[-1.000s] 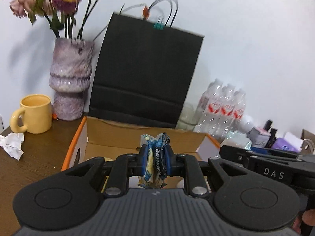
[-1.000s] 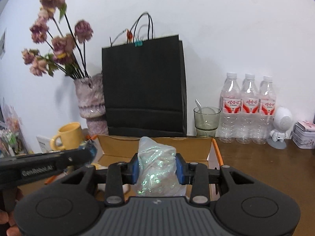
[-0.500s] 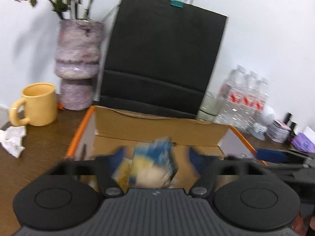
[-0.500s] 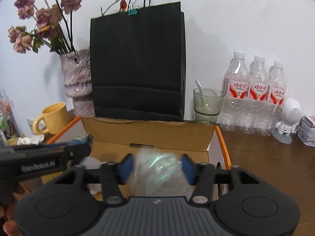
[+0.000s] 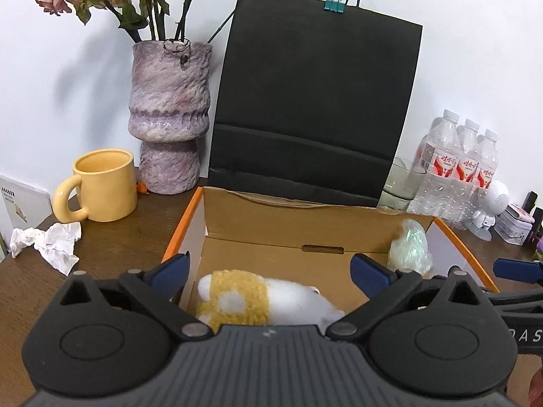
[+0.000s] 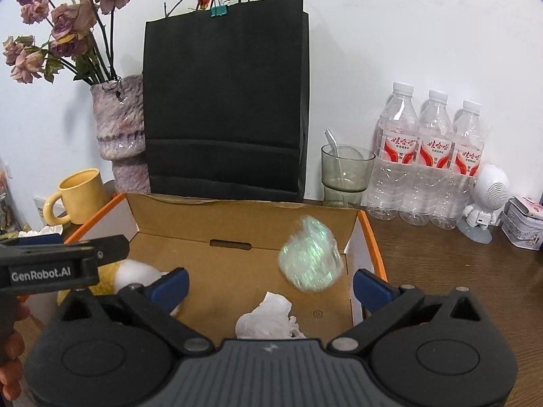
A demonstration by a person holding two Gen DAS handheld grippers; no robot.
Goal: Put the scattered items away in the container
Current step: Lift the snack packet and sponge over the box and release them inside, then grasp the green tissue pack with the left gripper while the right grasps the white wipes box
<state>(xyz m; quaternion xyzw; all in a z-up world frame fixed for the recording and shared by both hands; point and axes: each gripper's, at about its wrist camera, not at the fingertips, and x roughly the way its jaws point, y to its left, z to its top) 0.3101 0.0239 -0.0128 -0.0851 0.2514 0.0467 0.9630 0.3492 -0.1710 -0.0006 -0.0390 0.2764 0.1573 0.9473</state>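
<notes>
I see the open cardboard box (image 6: 237, 213) with orange edges holding a white-and-yellow plush (image 5: 244, 296) at left, crumpled tissue (image 6: 268, 317) in front, and an iridescent bag (image 6: 310, 254), blurred, at right. Another crumpled tissue (image 5: 47, 242) lies on the bench (image 5: 112, 237) left of the box.

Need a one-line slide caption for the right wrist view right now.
Right gripper open above the cardboard box, iridescent bag blurred beside the box's right wall, crumpled tissue on its floor.
</notes>
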